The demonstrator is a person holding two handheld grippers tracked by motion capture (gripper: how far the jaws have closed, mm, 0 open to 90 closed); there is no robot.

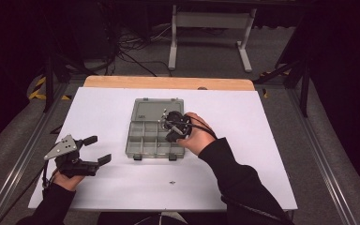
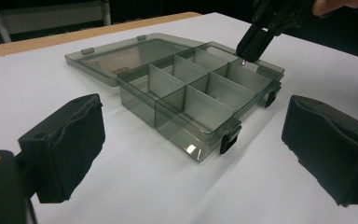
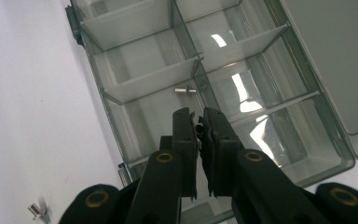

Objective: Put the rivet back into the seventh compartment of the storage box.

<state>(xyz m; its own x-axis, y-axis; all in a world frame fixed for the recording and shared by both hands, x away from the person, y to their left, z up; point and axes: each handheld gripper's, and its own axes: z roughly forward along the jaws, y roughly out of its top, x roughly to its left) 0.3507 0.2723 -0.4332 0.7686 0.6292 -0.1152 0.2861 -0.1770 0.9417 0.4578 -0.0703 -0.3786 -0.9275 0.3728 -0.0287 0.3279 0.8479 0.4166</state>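
Where compartments meet, screw point(image 3: 185, 90) just beyond claw point(image 3: 199, 122).

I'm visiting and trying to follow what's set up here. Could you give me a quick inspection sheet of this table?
Surface: white sheet on a wooden table.
Job's things: clear compartment box, lid open flat; one small metal screw lying in a compartment; another screw on the sheet.
Clutter: nothing seen.
Grippers: left gripper open, beside the box; right gripper shut, empty, over the box.
Cables: one trails from each gripper; more on the floor.
Surroundings: dark room, white table frame behind.
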